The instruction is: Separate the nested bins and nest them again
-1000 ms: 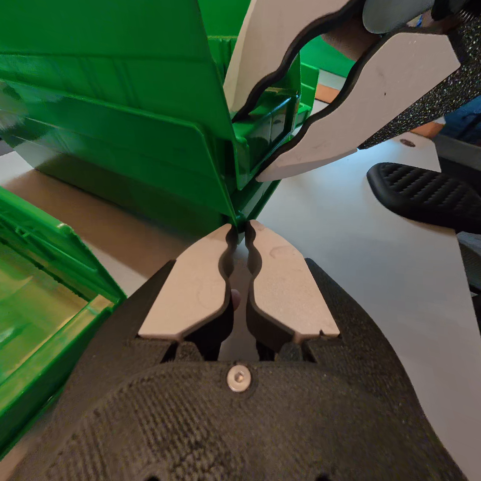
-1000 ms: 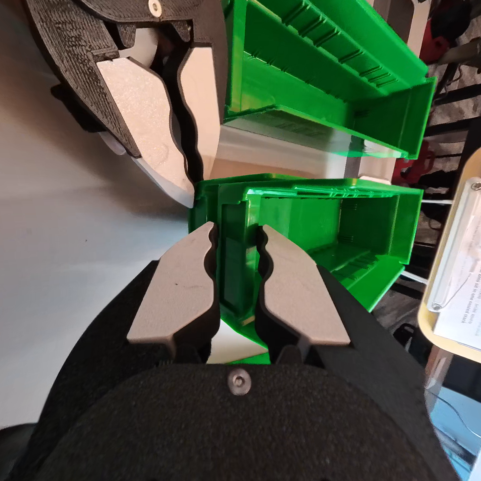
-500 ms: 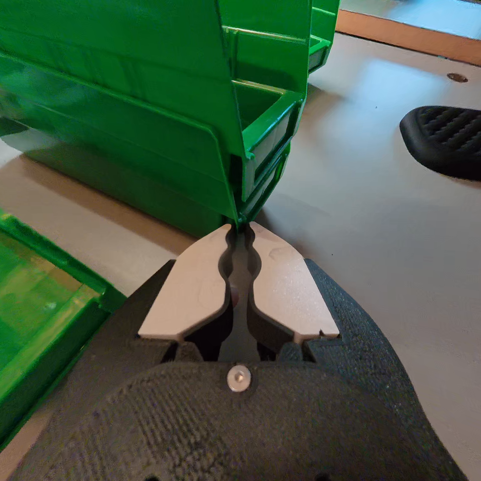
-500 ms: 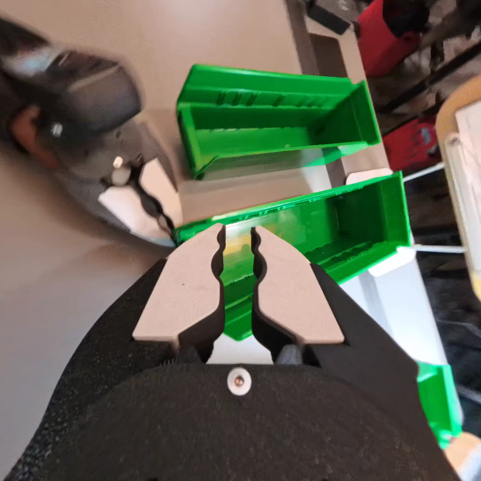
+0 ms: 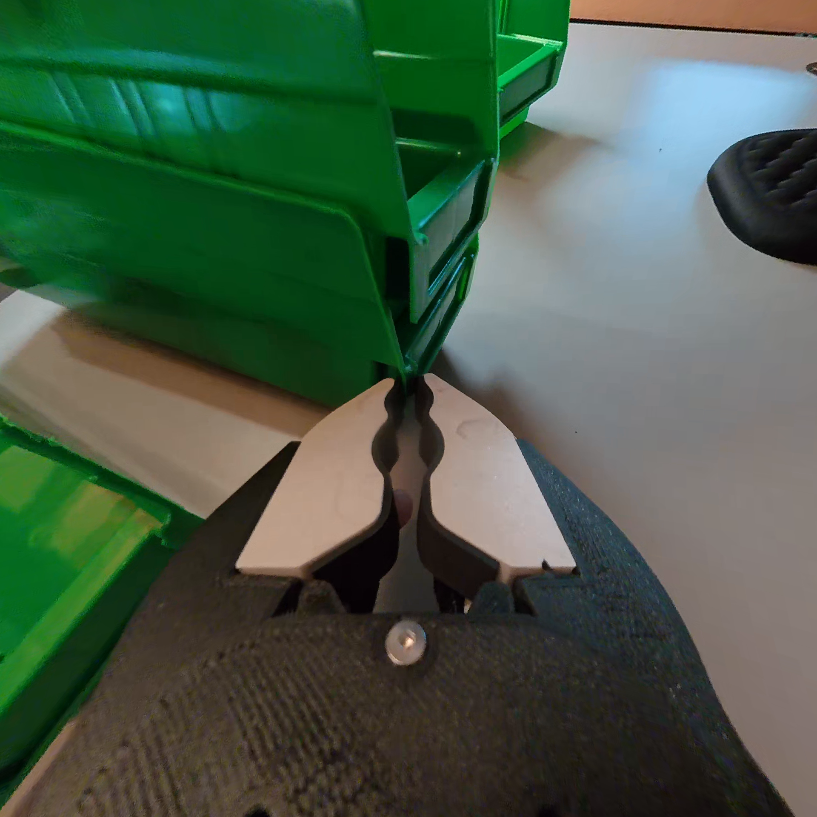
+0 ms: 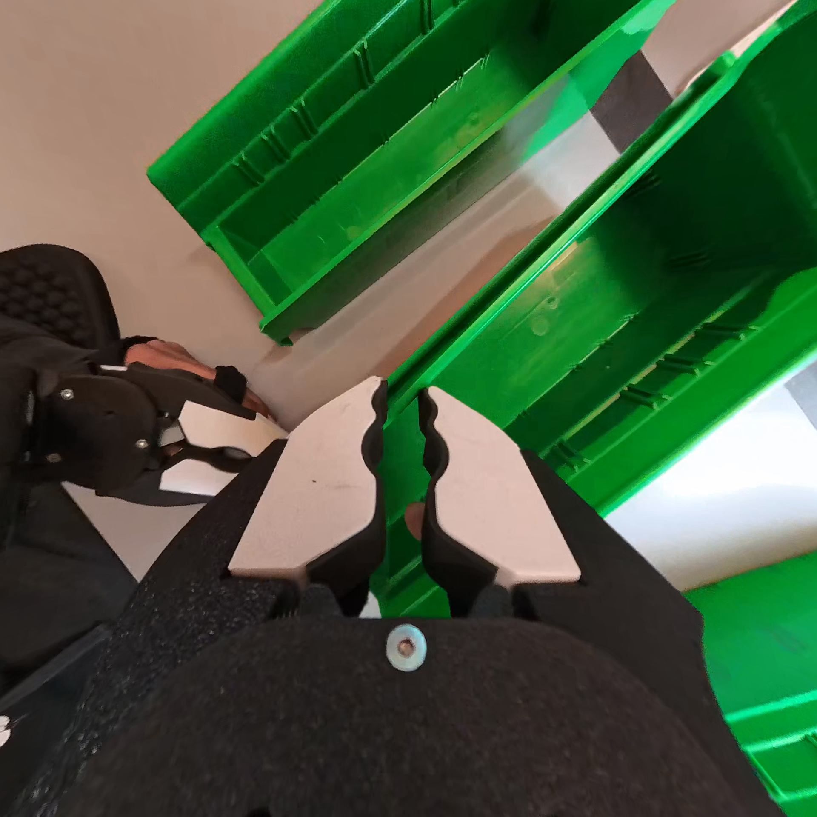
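Observation:
In the left wrist view, my left gripper (image 5: 409,384) is shut on the thin corner edge of the lowest bin in a stack of nested green bins (image 5: 230,247) on the table. The upper bin (image 5: 247,101) sits tilted and raised in the stack. In the right wrist view, my right gripper (image 6: 402,393) is shut on the end wall of a green bin (image 6: 619,318), whose open inside faces me. The left gripper (image 6: 238,451) shows at the left with its tips hidden behind my right finger. The right gripper is out of the left wrist view.
A separate green bin (image 6: 376,154) lies on the pale table (image 6: 88,132), seen at the lower left in the left wrist view (image 5: 66,574). More green bin shows at the lower right (image 6: 773,663). A black chair armrest (image 5: 773,199) sits at the table's right side.
The right gripper has swung with its bin, and its view has turned. It has left the left wrist view. The upper bin in the stack stands higher. The left gripper keeps its grip.

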`<action>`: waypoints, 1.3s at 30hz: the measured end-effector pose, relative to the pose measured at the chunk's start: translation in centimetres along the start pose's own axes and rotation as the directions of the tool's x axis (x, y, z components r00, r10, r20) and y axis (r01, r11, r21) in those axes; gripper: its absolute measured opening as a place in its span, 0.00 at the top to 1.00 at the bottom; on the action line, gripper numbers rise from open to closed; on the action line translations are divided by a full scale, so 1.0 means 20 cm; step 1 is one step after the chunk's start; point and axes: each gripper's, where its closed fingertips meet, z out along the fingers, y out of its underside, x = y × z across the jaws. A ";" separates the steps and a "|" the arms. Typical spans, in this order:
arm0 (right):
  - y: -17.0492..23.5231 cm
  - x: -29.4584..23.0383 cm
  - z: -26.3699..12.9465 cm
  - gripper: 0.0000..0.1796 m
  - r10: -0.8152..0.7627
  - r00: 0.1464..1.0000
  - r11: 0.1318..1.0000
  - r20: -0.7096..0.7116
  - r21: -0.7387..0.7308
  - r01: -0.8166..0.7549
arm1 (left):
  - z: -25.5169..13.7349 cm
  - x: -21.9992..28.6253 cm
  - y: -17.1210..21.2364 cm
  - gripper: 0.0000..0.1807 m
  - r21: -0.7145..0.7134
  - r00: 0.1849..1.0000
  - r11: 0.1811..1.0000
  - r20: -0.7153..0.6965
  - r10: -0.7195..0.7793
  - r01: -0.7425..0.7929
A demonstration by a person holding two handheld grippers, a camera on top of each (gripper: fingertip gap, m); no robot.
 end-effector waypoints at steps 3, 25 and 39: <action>0.02 -0.01 -0.05 0.93 -0.002 1.000 1.000 -0.013 -0.004 0.002 | 0.01 -0.01 0.00 0.97 -0.003 1.000 1.000 -0.013 -0.018 0.018; -0.03 0.05 -0.02 0.92 -0.089 0.990 0.985 -0.114 0.139 0.104 | 0.00 -0.01 -0.02 0.96 0.039 0.999 0.999 -0.038 -0.022 0.024; 0.35 -0.28 -0.08 0.74 -0.613 0.785 0.788 -0.085 0.013 0.616 | -0.05 -0.09 0.03 0.94 0.000 0.999 0.999 0.018 0.046 -0.046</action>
